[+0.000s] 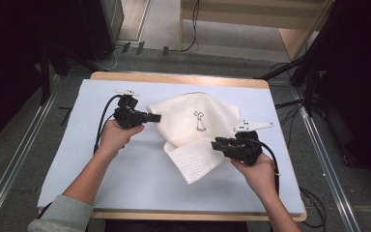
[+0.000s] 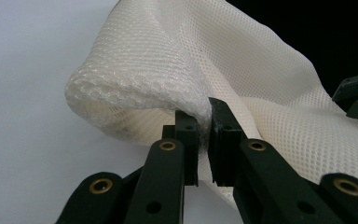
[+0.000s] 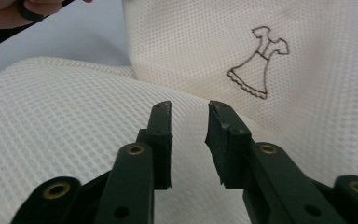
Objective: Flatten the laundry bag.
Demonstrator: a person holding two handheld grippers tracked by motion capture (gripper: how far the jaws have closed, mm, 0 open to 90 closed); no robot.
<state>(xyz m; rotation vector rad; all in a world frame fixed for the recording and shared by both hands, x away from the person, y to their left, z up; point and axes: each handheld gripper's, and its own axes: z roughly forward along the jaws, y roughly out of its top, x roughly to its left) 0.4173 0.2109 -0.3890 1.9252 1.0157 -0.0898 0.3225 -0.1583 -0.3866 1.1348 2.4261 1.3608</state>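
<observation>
I am working at a table [image 1: 125, 193] covered in a pale blue-white sheet, and lying across the middle of it, toward the far side, is the cream waffle-weave cloth [image 1: 188, 123], rumpled and partly folded, with one flap [image 1: 193, 162] falling toward me and a small embroidered dress motif [image 1: 200, 121] facing up on the upper layer. It is reading to me as light, soft and limp all through: it is drooping over itself, rolling into a loose fold at the left edge, and it is going to sag and drag rather than hold any shape when lifted. The textured weave is looking grippy, not slippery, and nothing about it is fragile, though a snagged thread is possible if I am pulling hard. My left gripper [image 1: 153, 117] is pinching the cloth's left edge, the jaws closed down tight on a thin bunch of fabric just below the rolled fold [image 2: 135, 93], and that hem is where I am judging the hold is best, since a doubled edge is giving the pads something to bite. My right gripper [image 1: 218, 143] is hovering over the near flap with its jaws parted a narrow way and nothing between them; the weave is lying flat beneath the fingertips [image 3: 161, 135]. For that side I am judging a corner or hem of the flap better than the flat middle.
</observation>
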